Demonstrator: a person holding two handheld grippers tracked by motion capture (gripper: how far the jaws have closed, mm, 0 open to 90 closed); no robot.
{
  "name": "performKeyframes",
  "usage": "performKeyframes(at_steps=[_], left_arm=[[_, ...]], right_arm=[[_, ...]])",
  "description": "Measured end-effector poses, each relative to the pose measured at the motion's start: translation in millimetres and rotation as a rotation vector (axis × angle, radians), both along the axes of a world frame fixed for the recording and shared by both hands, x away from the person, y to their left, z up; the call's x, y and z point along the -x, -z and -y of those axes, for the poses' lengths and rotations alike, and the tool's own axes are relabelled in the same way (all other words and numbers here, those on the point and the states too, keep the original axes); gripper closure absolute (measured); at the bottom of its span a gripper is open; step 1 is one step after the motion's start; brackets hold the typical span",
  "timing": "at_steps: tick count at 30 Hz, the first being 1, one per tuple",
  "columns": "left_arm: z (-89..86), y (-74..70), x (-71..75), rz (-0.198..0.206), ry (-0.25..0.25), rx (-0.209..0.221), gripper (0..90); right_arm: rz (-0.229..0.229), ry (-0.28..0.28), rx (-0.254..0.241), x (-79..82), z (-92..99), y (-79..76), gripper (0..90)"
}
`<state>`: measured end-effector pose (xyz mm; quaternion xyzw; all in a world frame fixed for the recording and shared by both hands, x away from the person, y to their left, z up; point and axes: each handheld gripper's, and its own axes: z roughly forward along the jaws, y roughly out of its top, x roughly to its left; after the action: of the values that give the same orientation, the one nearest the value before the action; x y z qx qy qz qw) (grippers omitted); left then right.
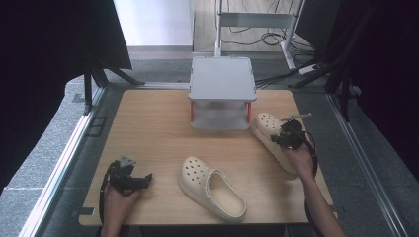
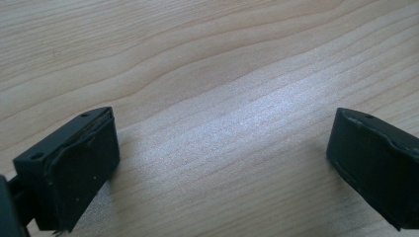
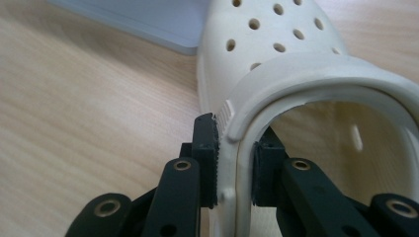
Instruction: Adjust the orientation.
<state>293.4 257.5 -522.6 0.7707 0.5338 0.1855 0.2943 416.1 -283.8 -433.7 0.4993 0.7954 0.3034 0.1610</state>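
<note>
Here, right gripper (image 3: 234, 163) jaws clamped on far clog (image 3: 296, 98) side wall beside shelf (image 1: 222, 79); left gripper (image 2: 222, 163) jaws apart over bare table (image 1: 148, 123).

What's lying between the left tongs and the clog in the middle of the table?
Nothing: in the high view, bare wood separates the left tongs from the middle clog.

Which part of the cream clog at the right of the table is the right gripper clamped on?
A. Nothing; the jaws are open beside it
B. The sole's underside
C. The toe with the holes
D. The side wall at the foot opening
D: in the right gripper view, the right gripper has one jaw outside and one inside the clog, pinching its side wall at the opening's rim.
</note>
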Motion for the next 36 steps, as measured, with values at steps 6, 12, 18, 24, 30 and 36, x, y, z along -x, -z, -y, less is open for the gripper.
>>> performKeyframes(at_steps=[6,12,18,24,30,36], left_arm=[[-0.1,-0.1,0.0,-0.001,0.001,0.0,0.0],[0.0,0.0,0.0,-0.001,0.0,0.001,0.0],[-0.1,-0.2,0.0,-0.003,0.001,0.001,0.0],[-0.2,-0.3,0.0,-0.004,0.001,0.001,0.0],[0.0,0.0,-0.1,-0.001,-0.001,0.005,0.0],[0.0,-0.1,0.0,-0.001,0.0,0.0,0.0]], right_arm=[[0.04,-0.054,0.006,24.6,-4.7,-22.8,77.4],[0.066,-0.155,0.008,51.1,-29.1,-44.0,77.4],[0.072,-0.263,0.024,68.6,-67.1,-48.0,77.4],[0.05,-0.341,0.034,75.5,-105.2,-33.0,77.4],[0.013,-0.386,0.05,77.2,-131.6,-11.0,77.3],[-0.026,-0.411,0.03,80.4,-139.8,2.4,77.3]])
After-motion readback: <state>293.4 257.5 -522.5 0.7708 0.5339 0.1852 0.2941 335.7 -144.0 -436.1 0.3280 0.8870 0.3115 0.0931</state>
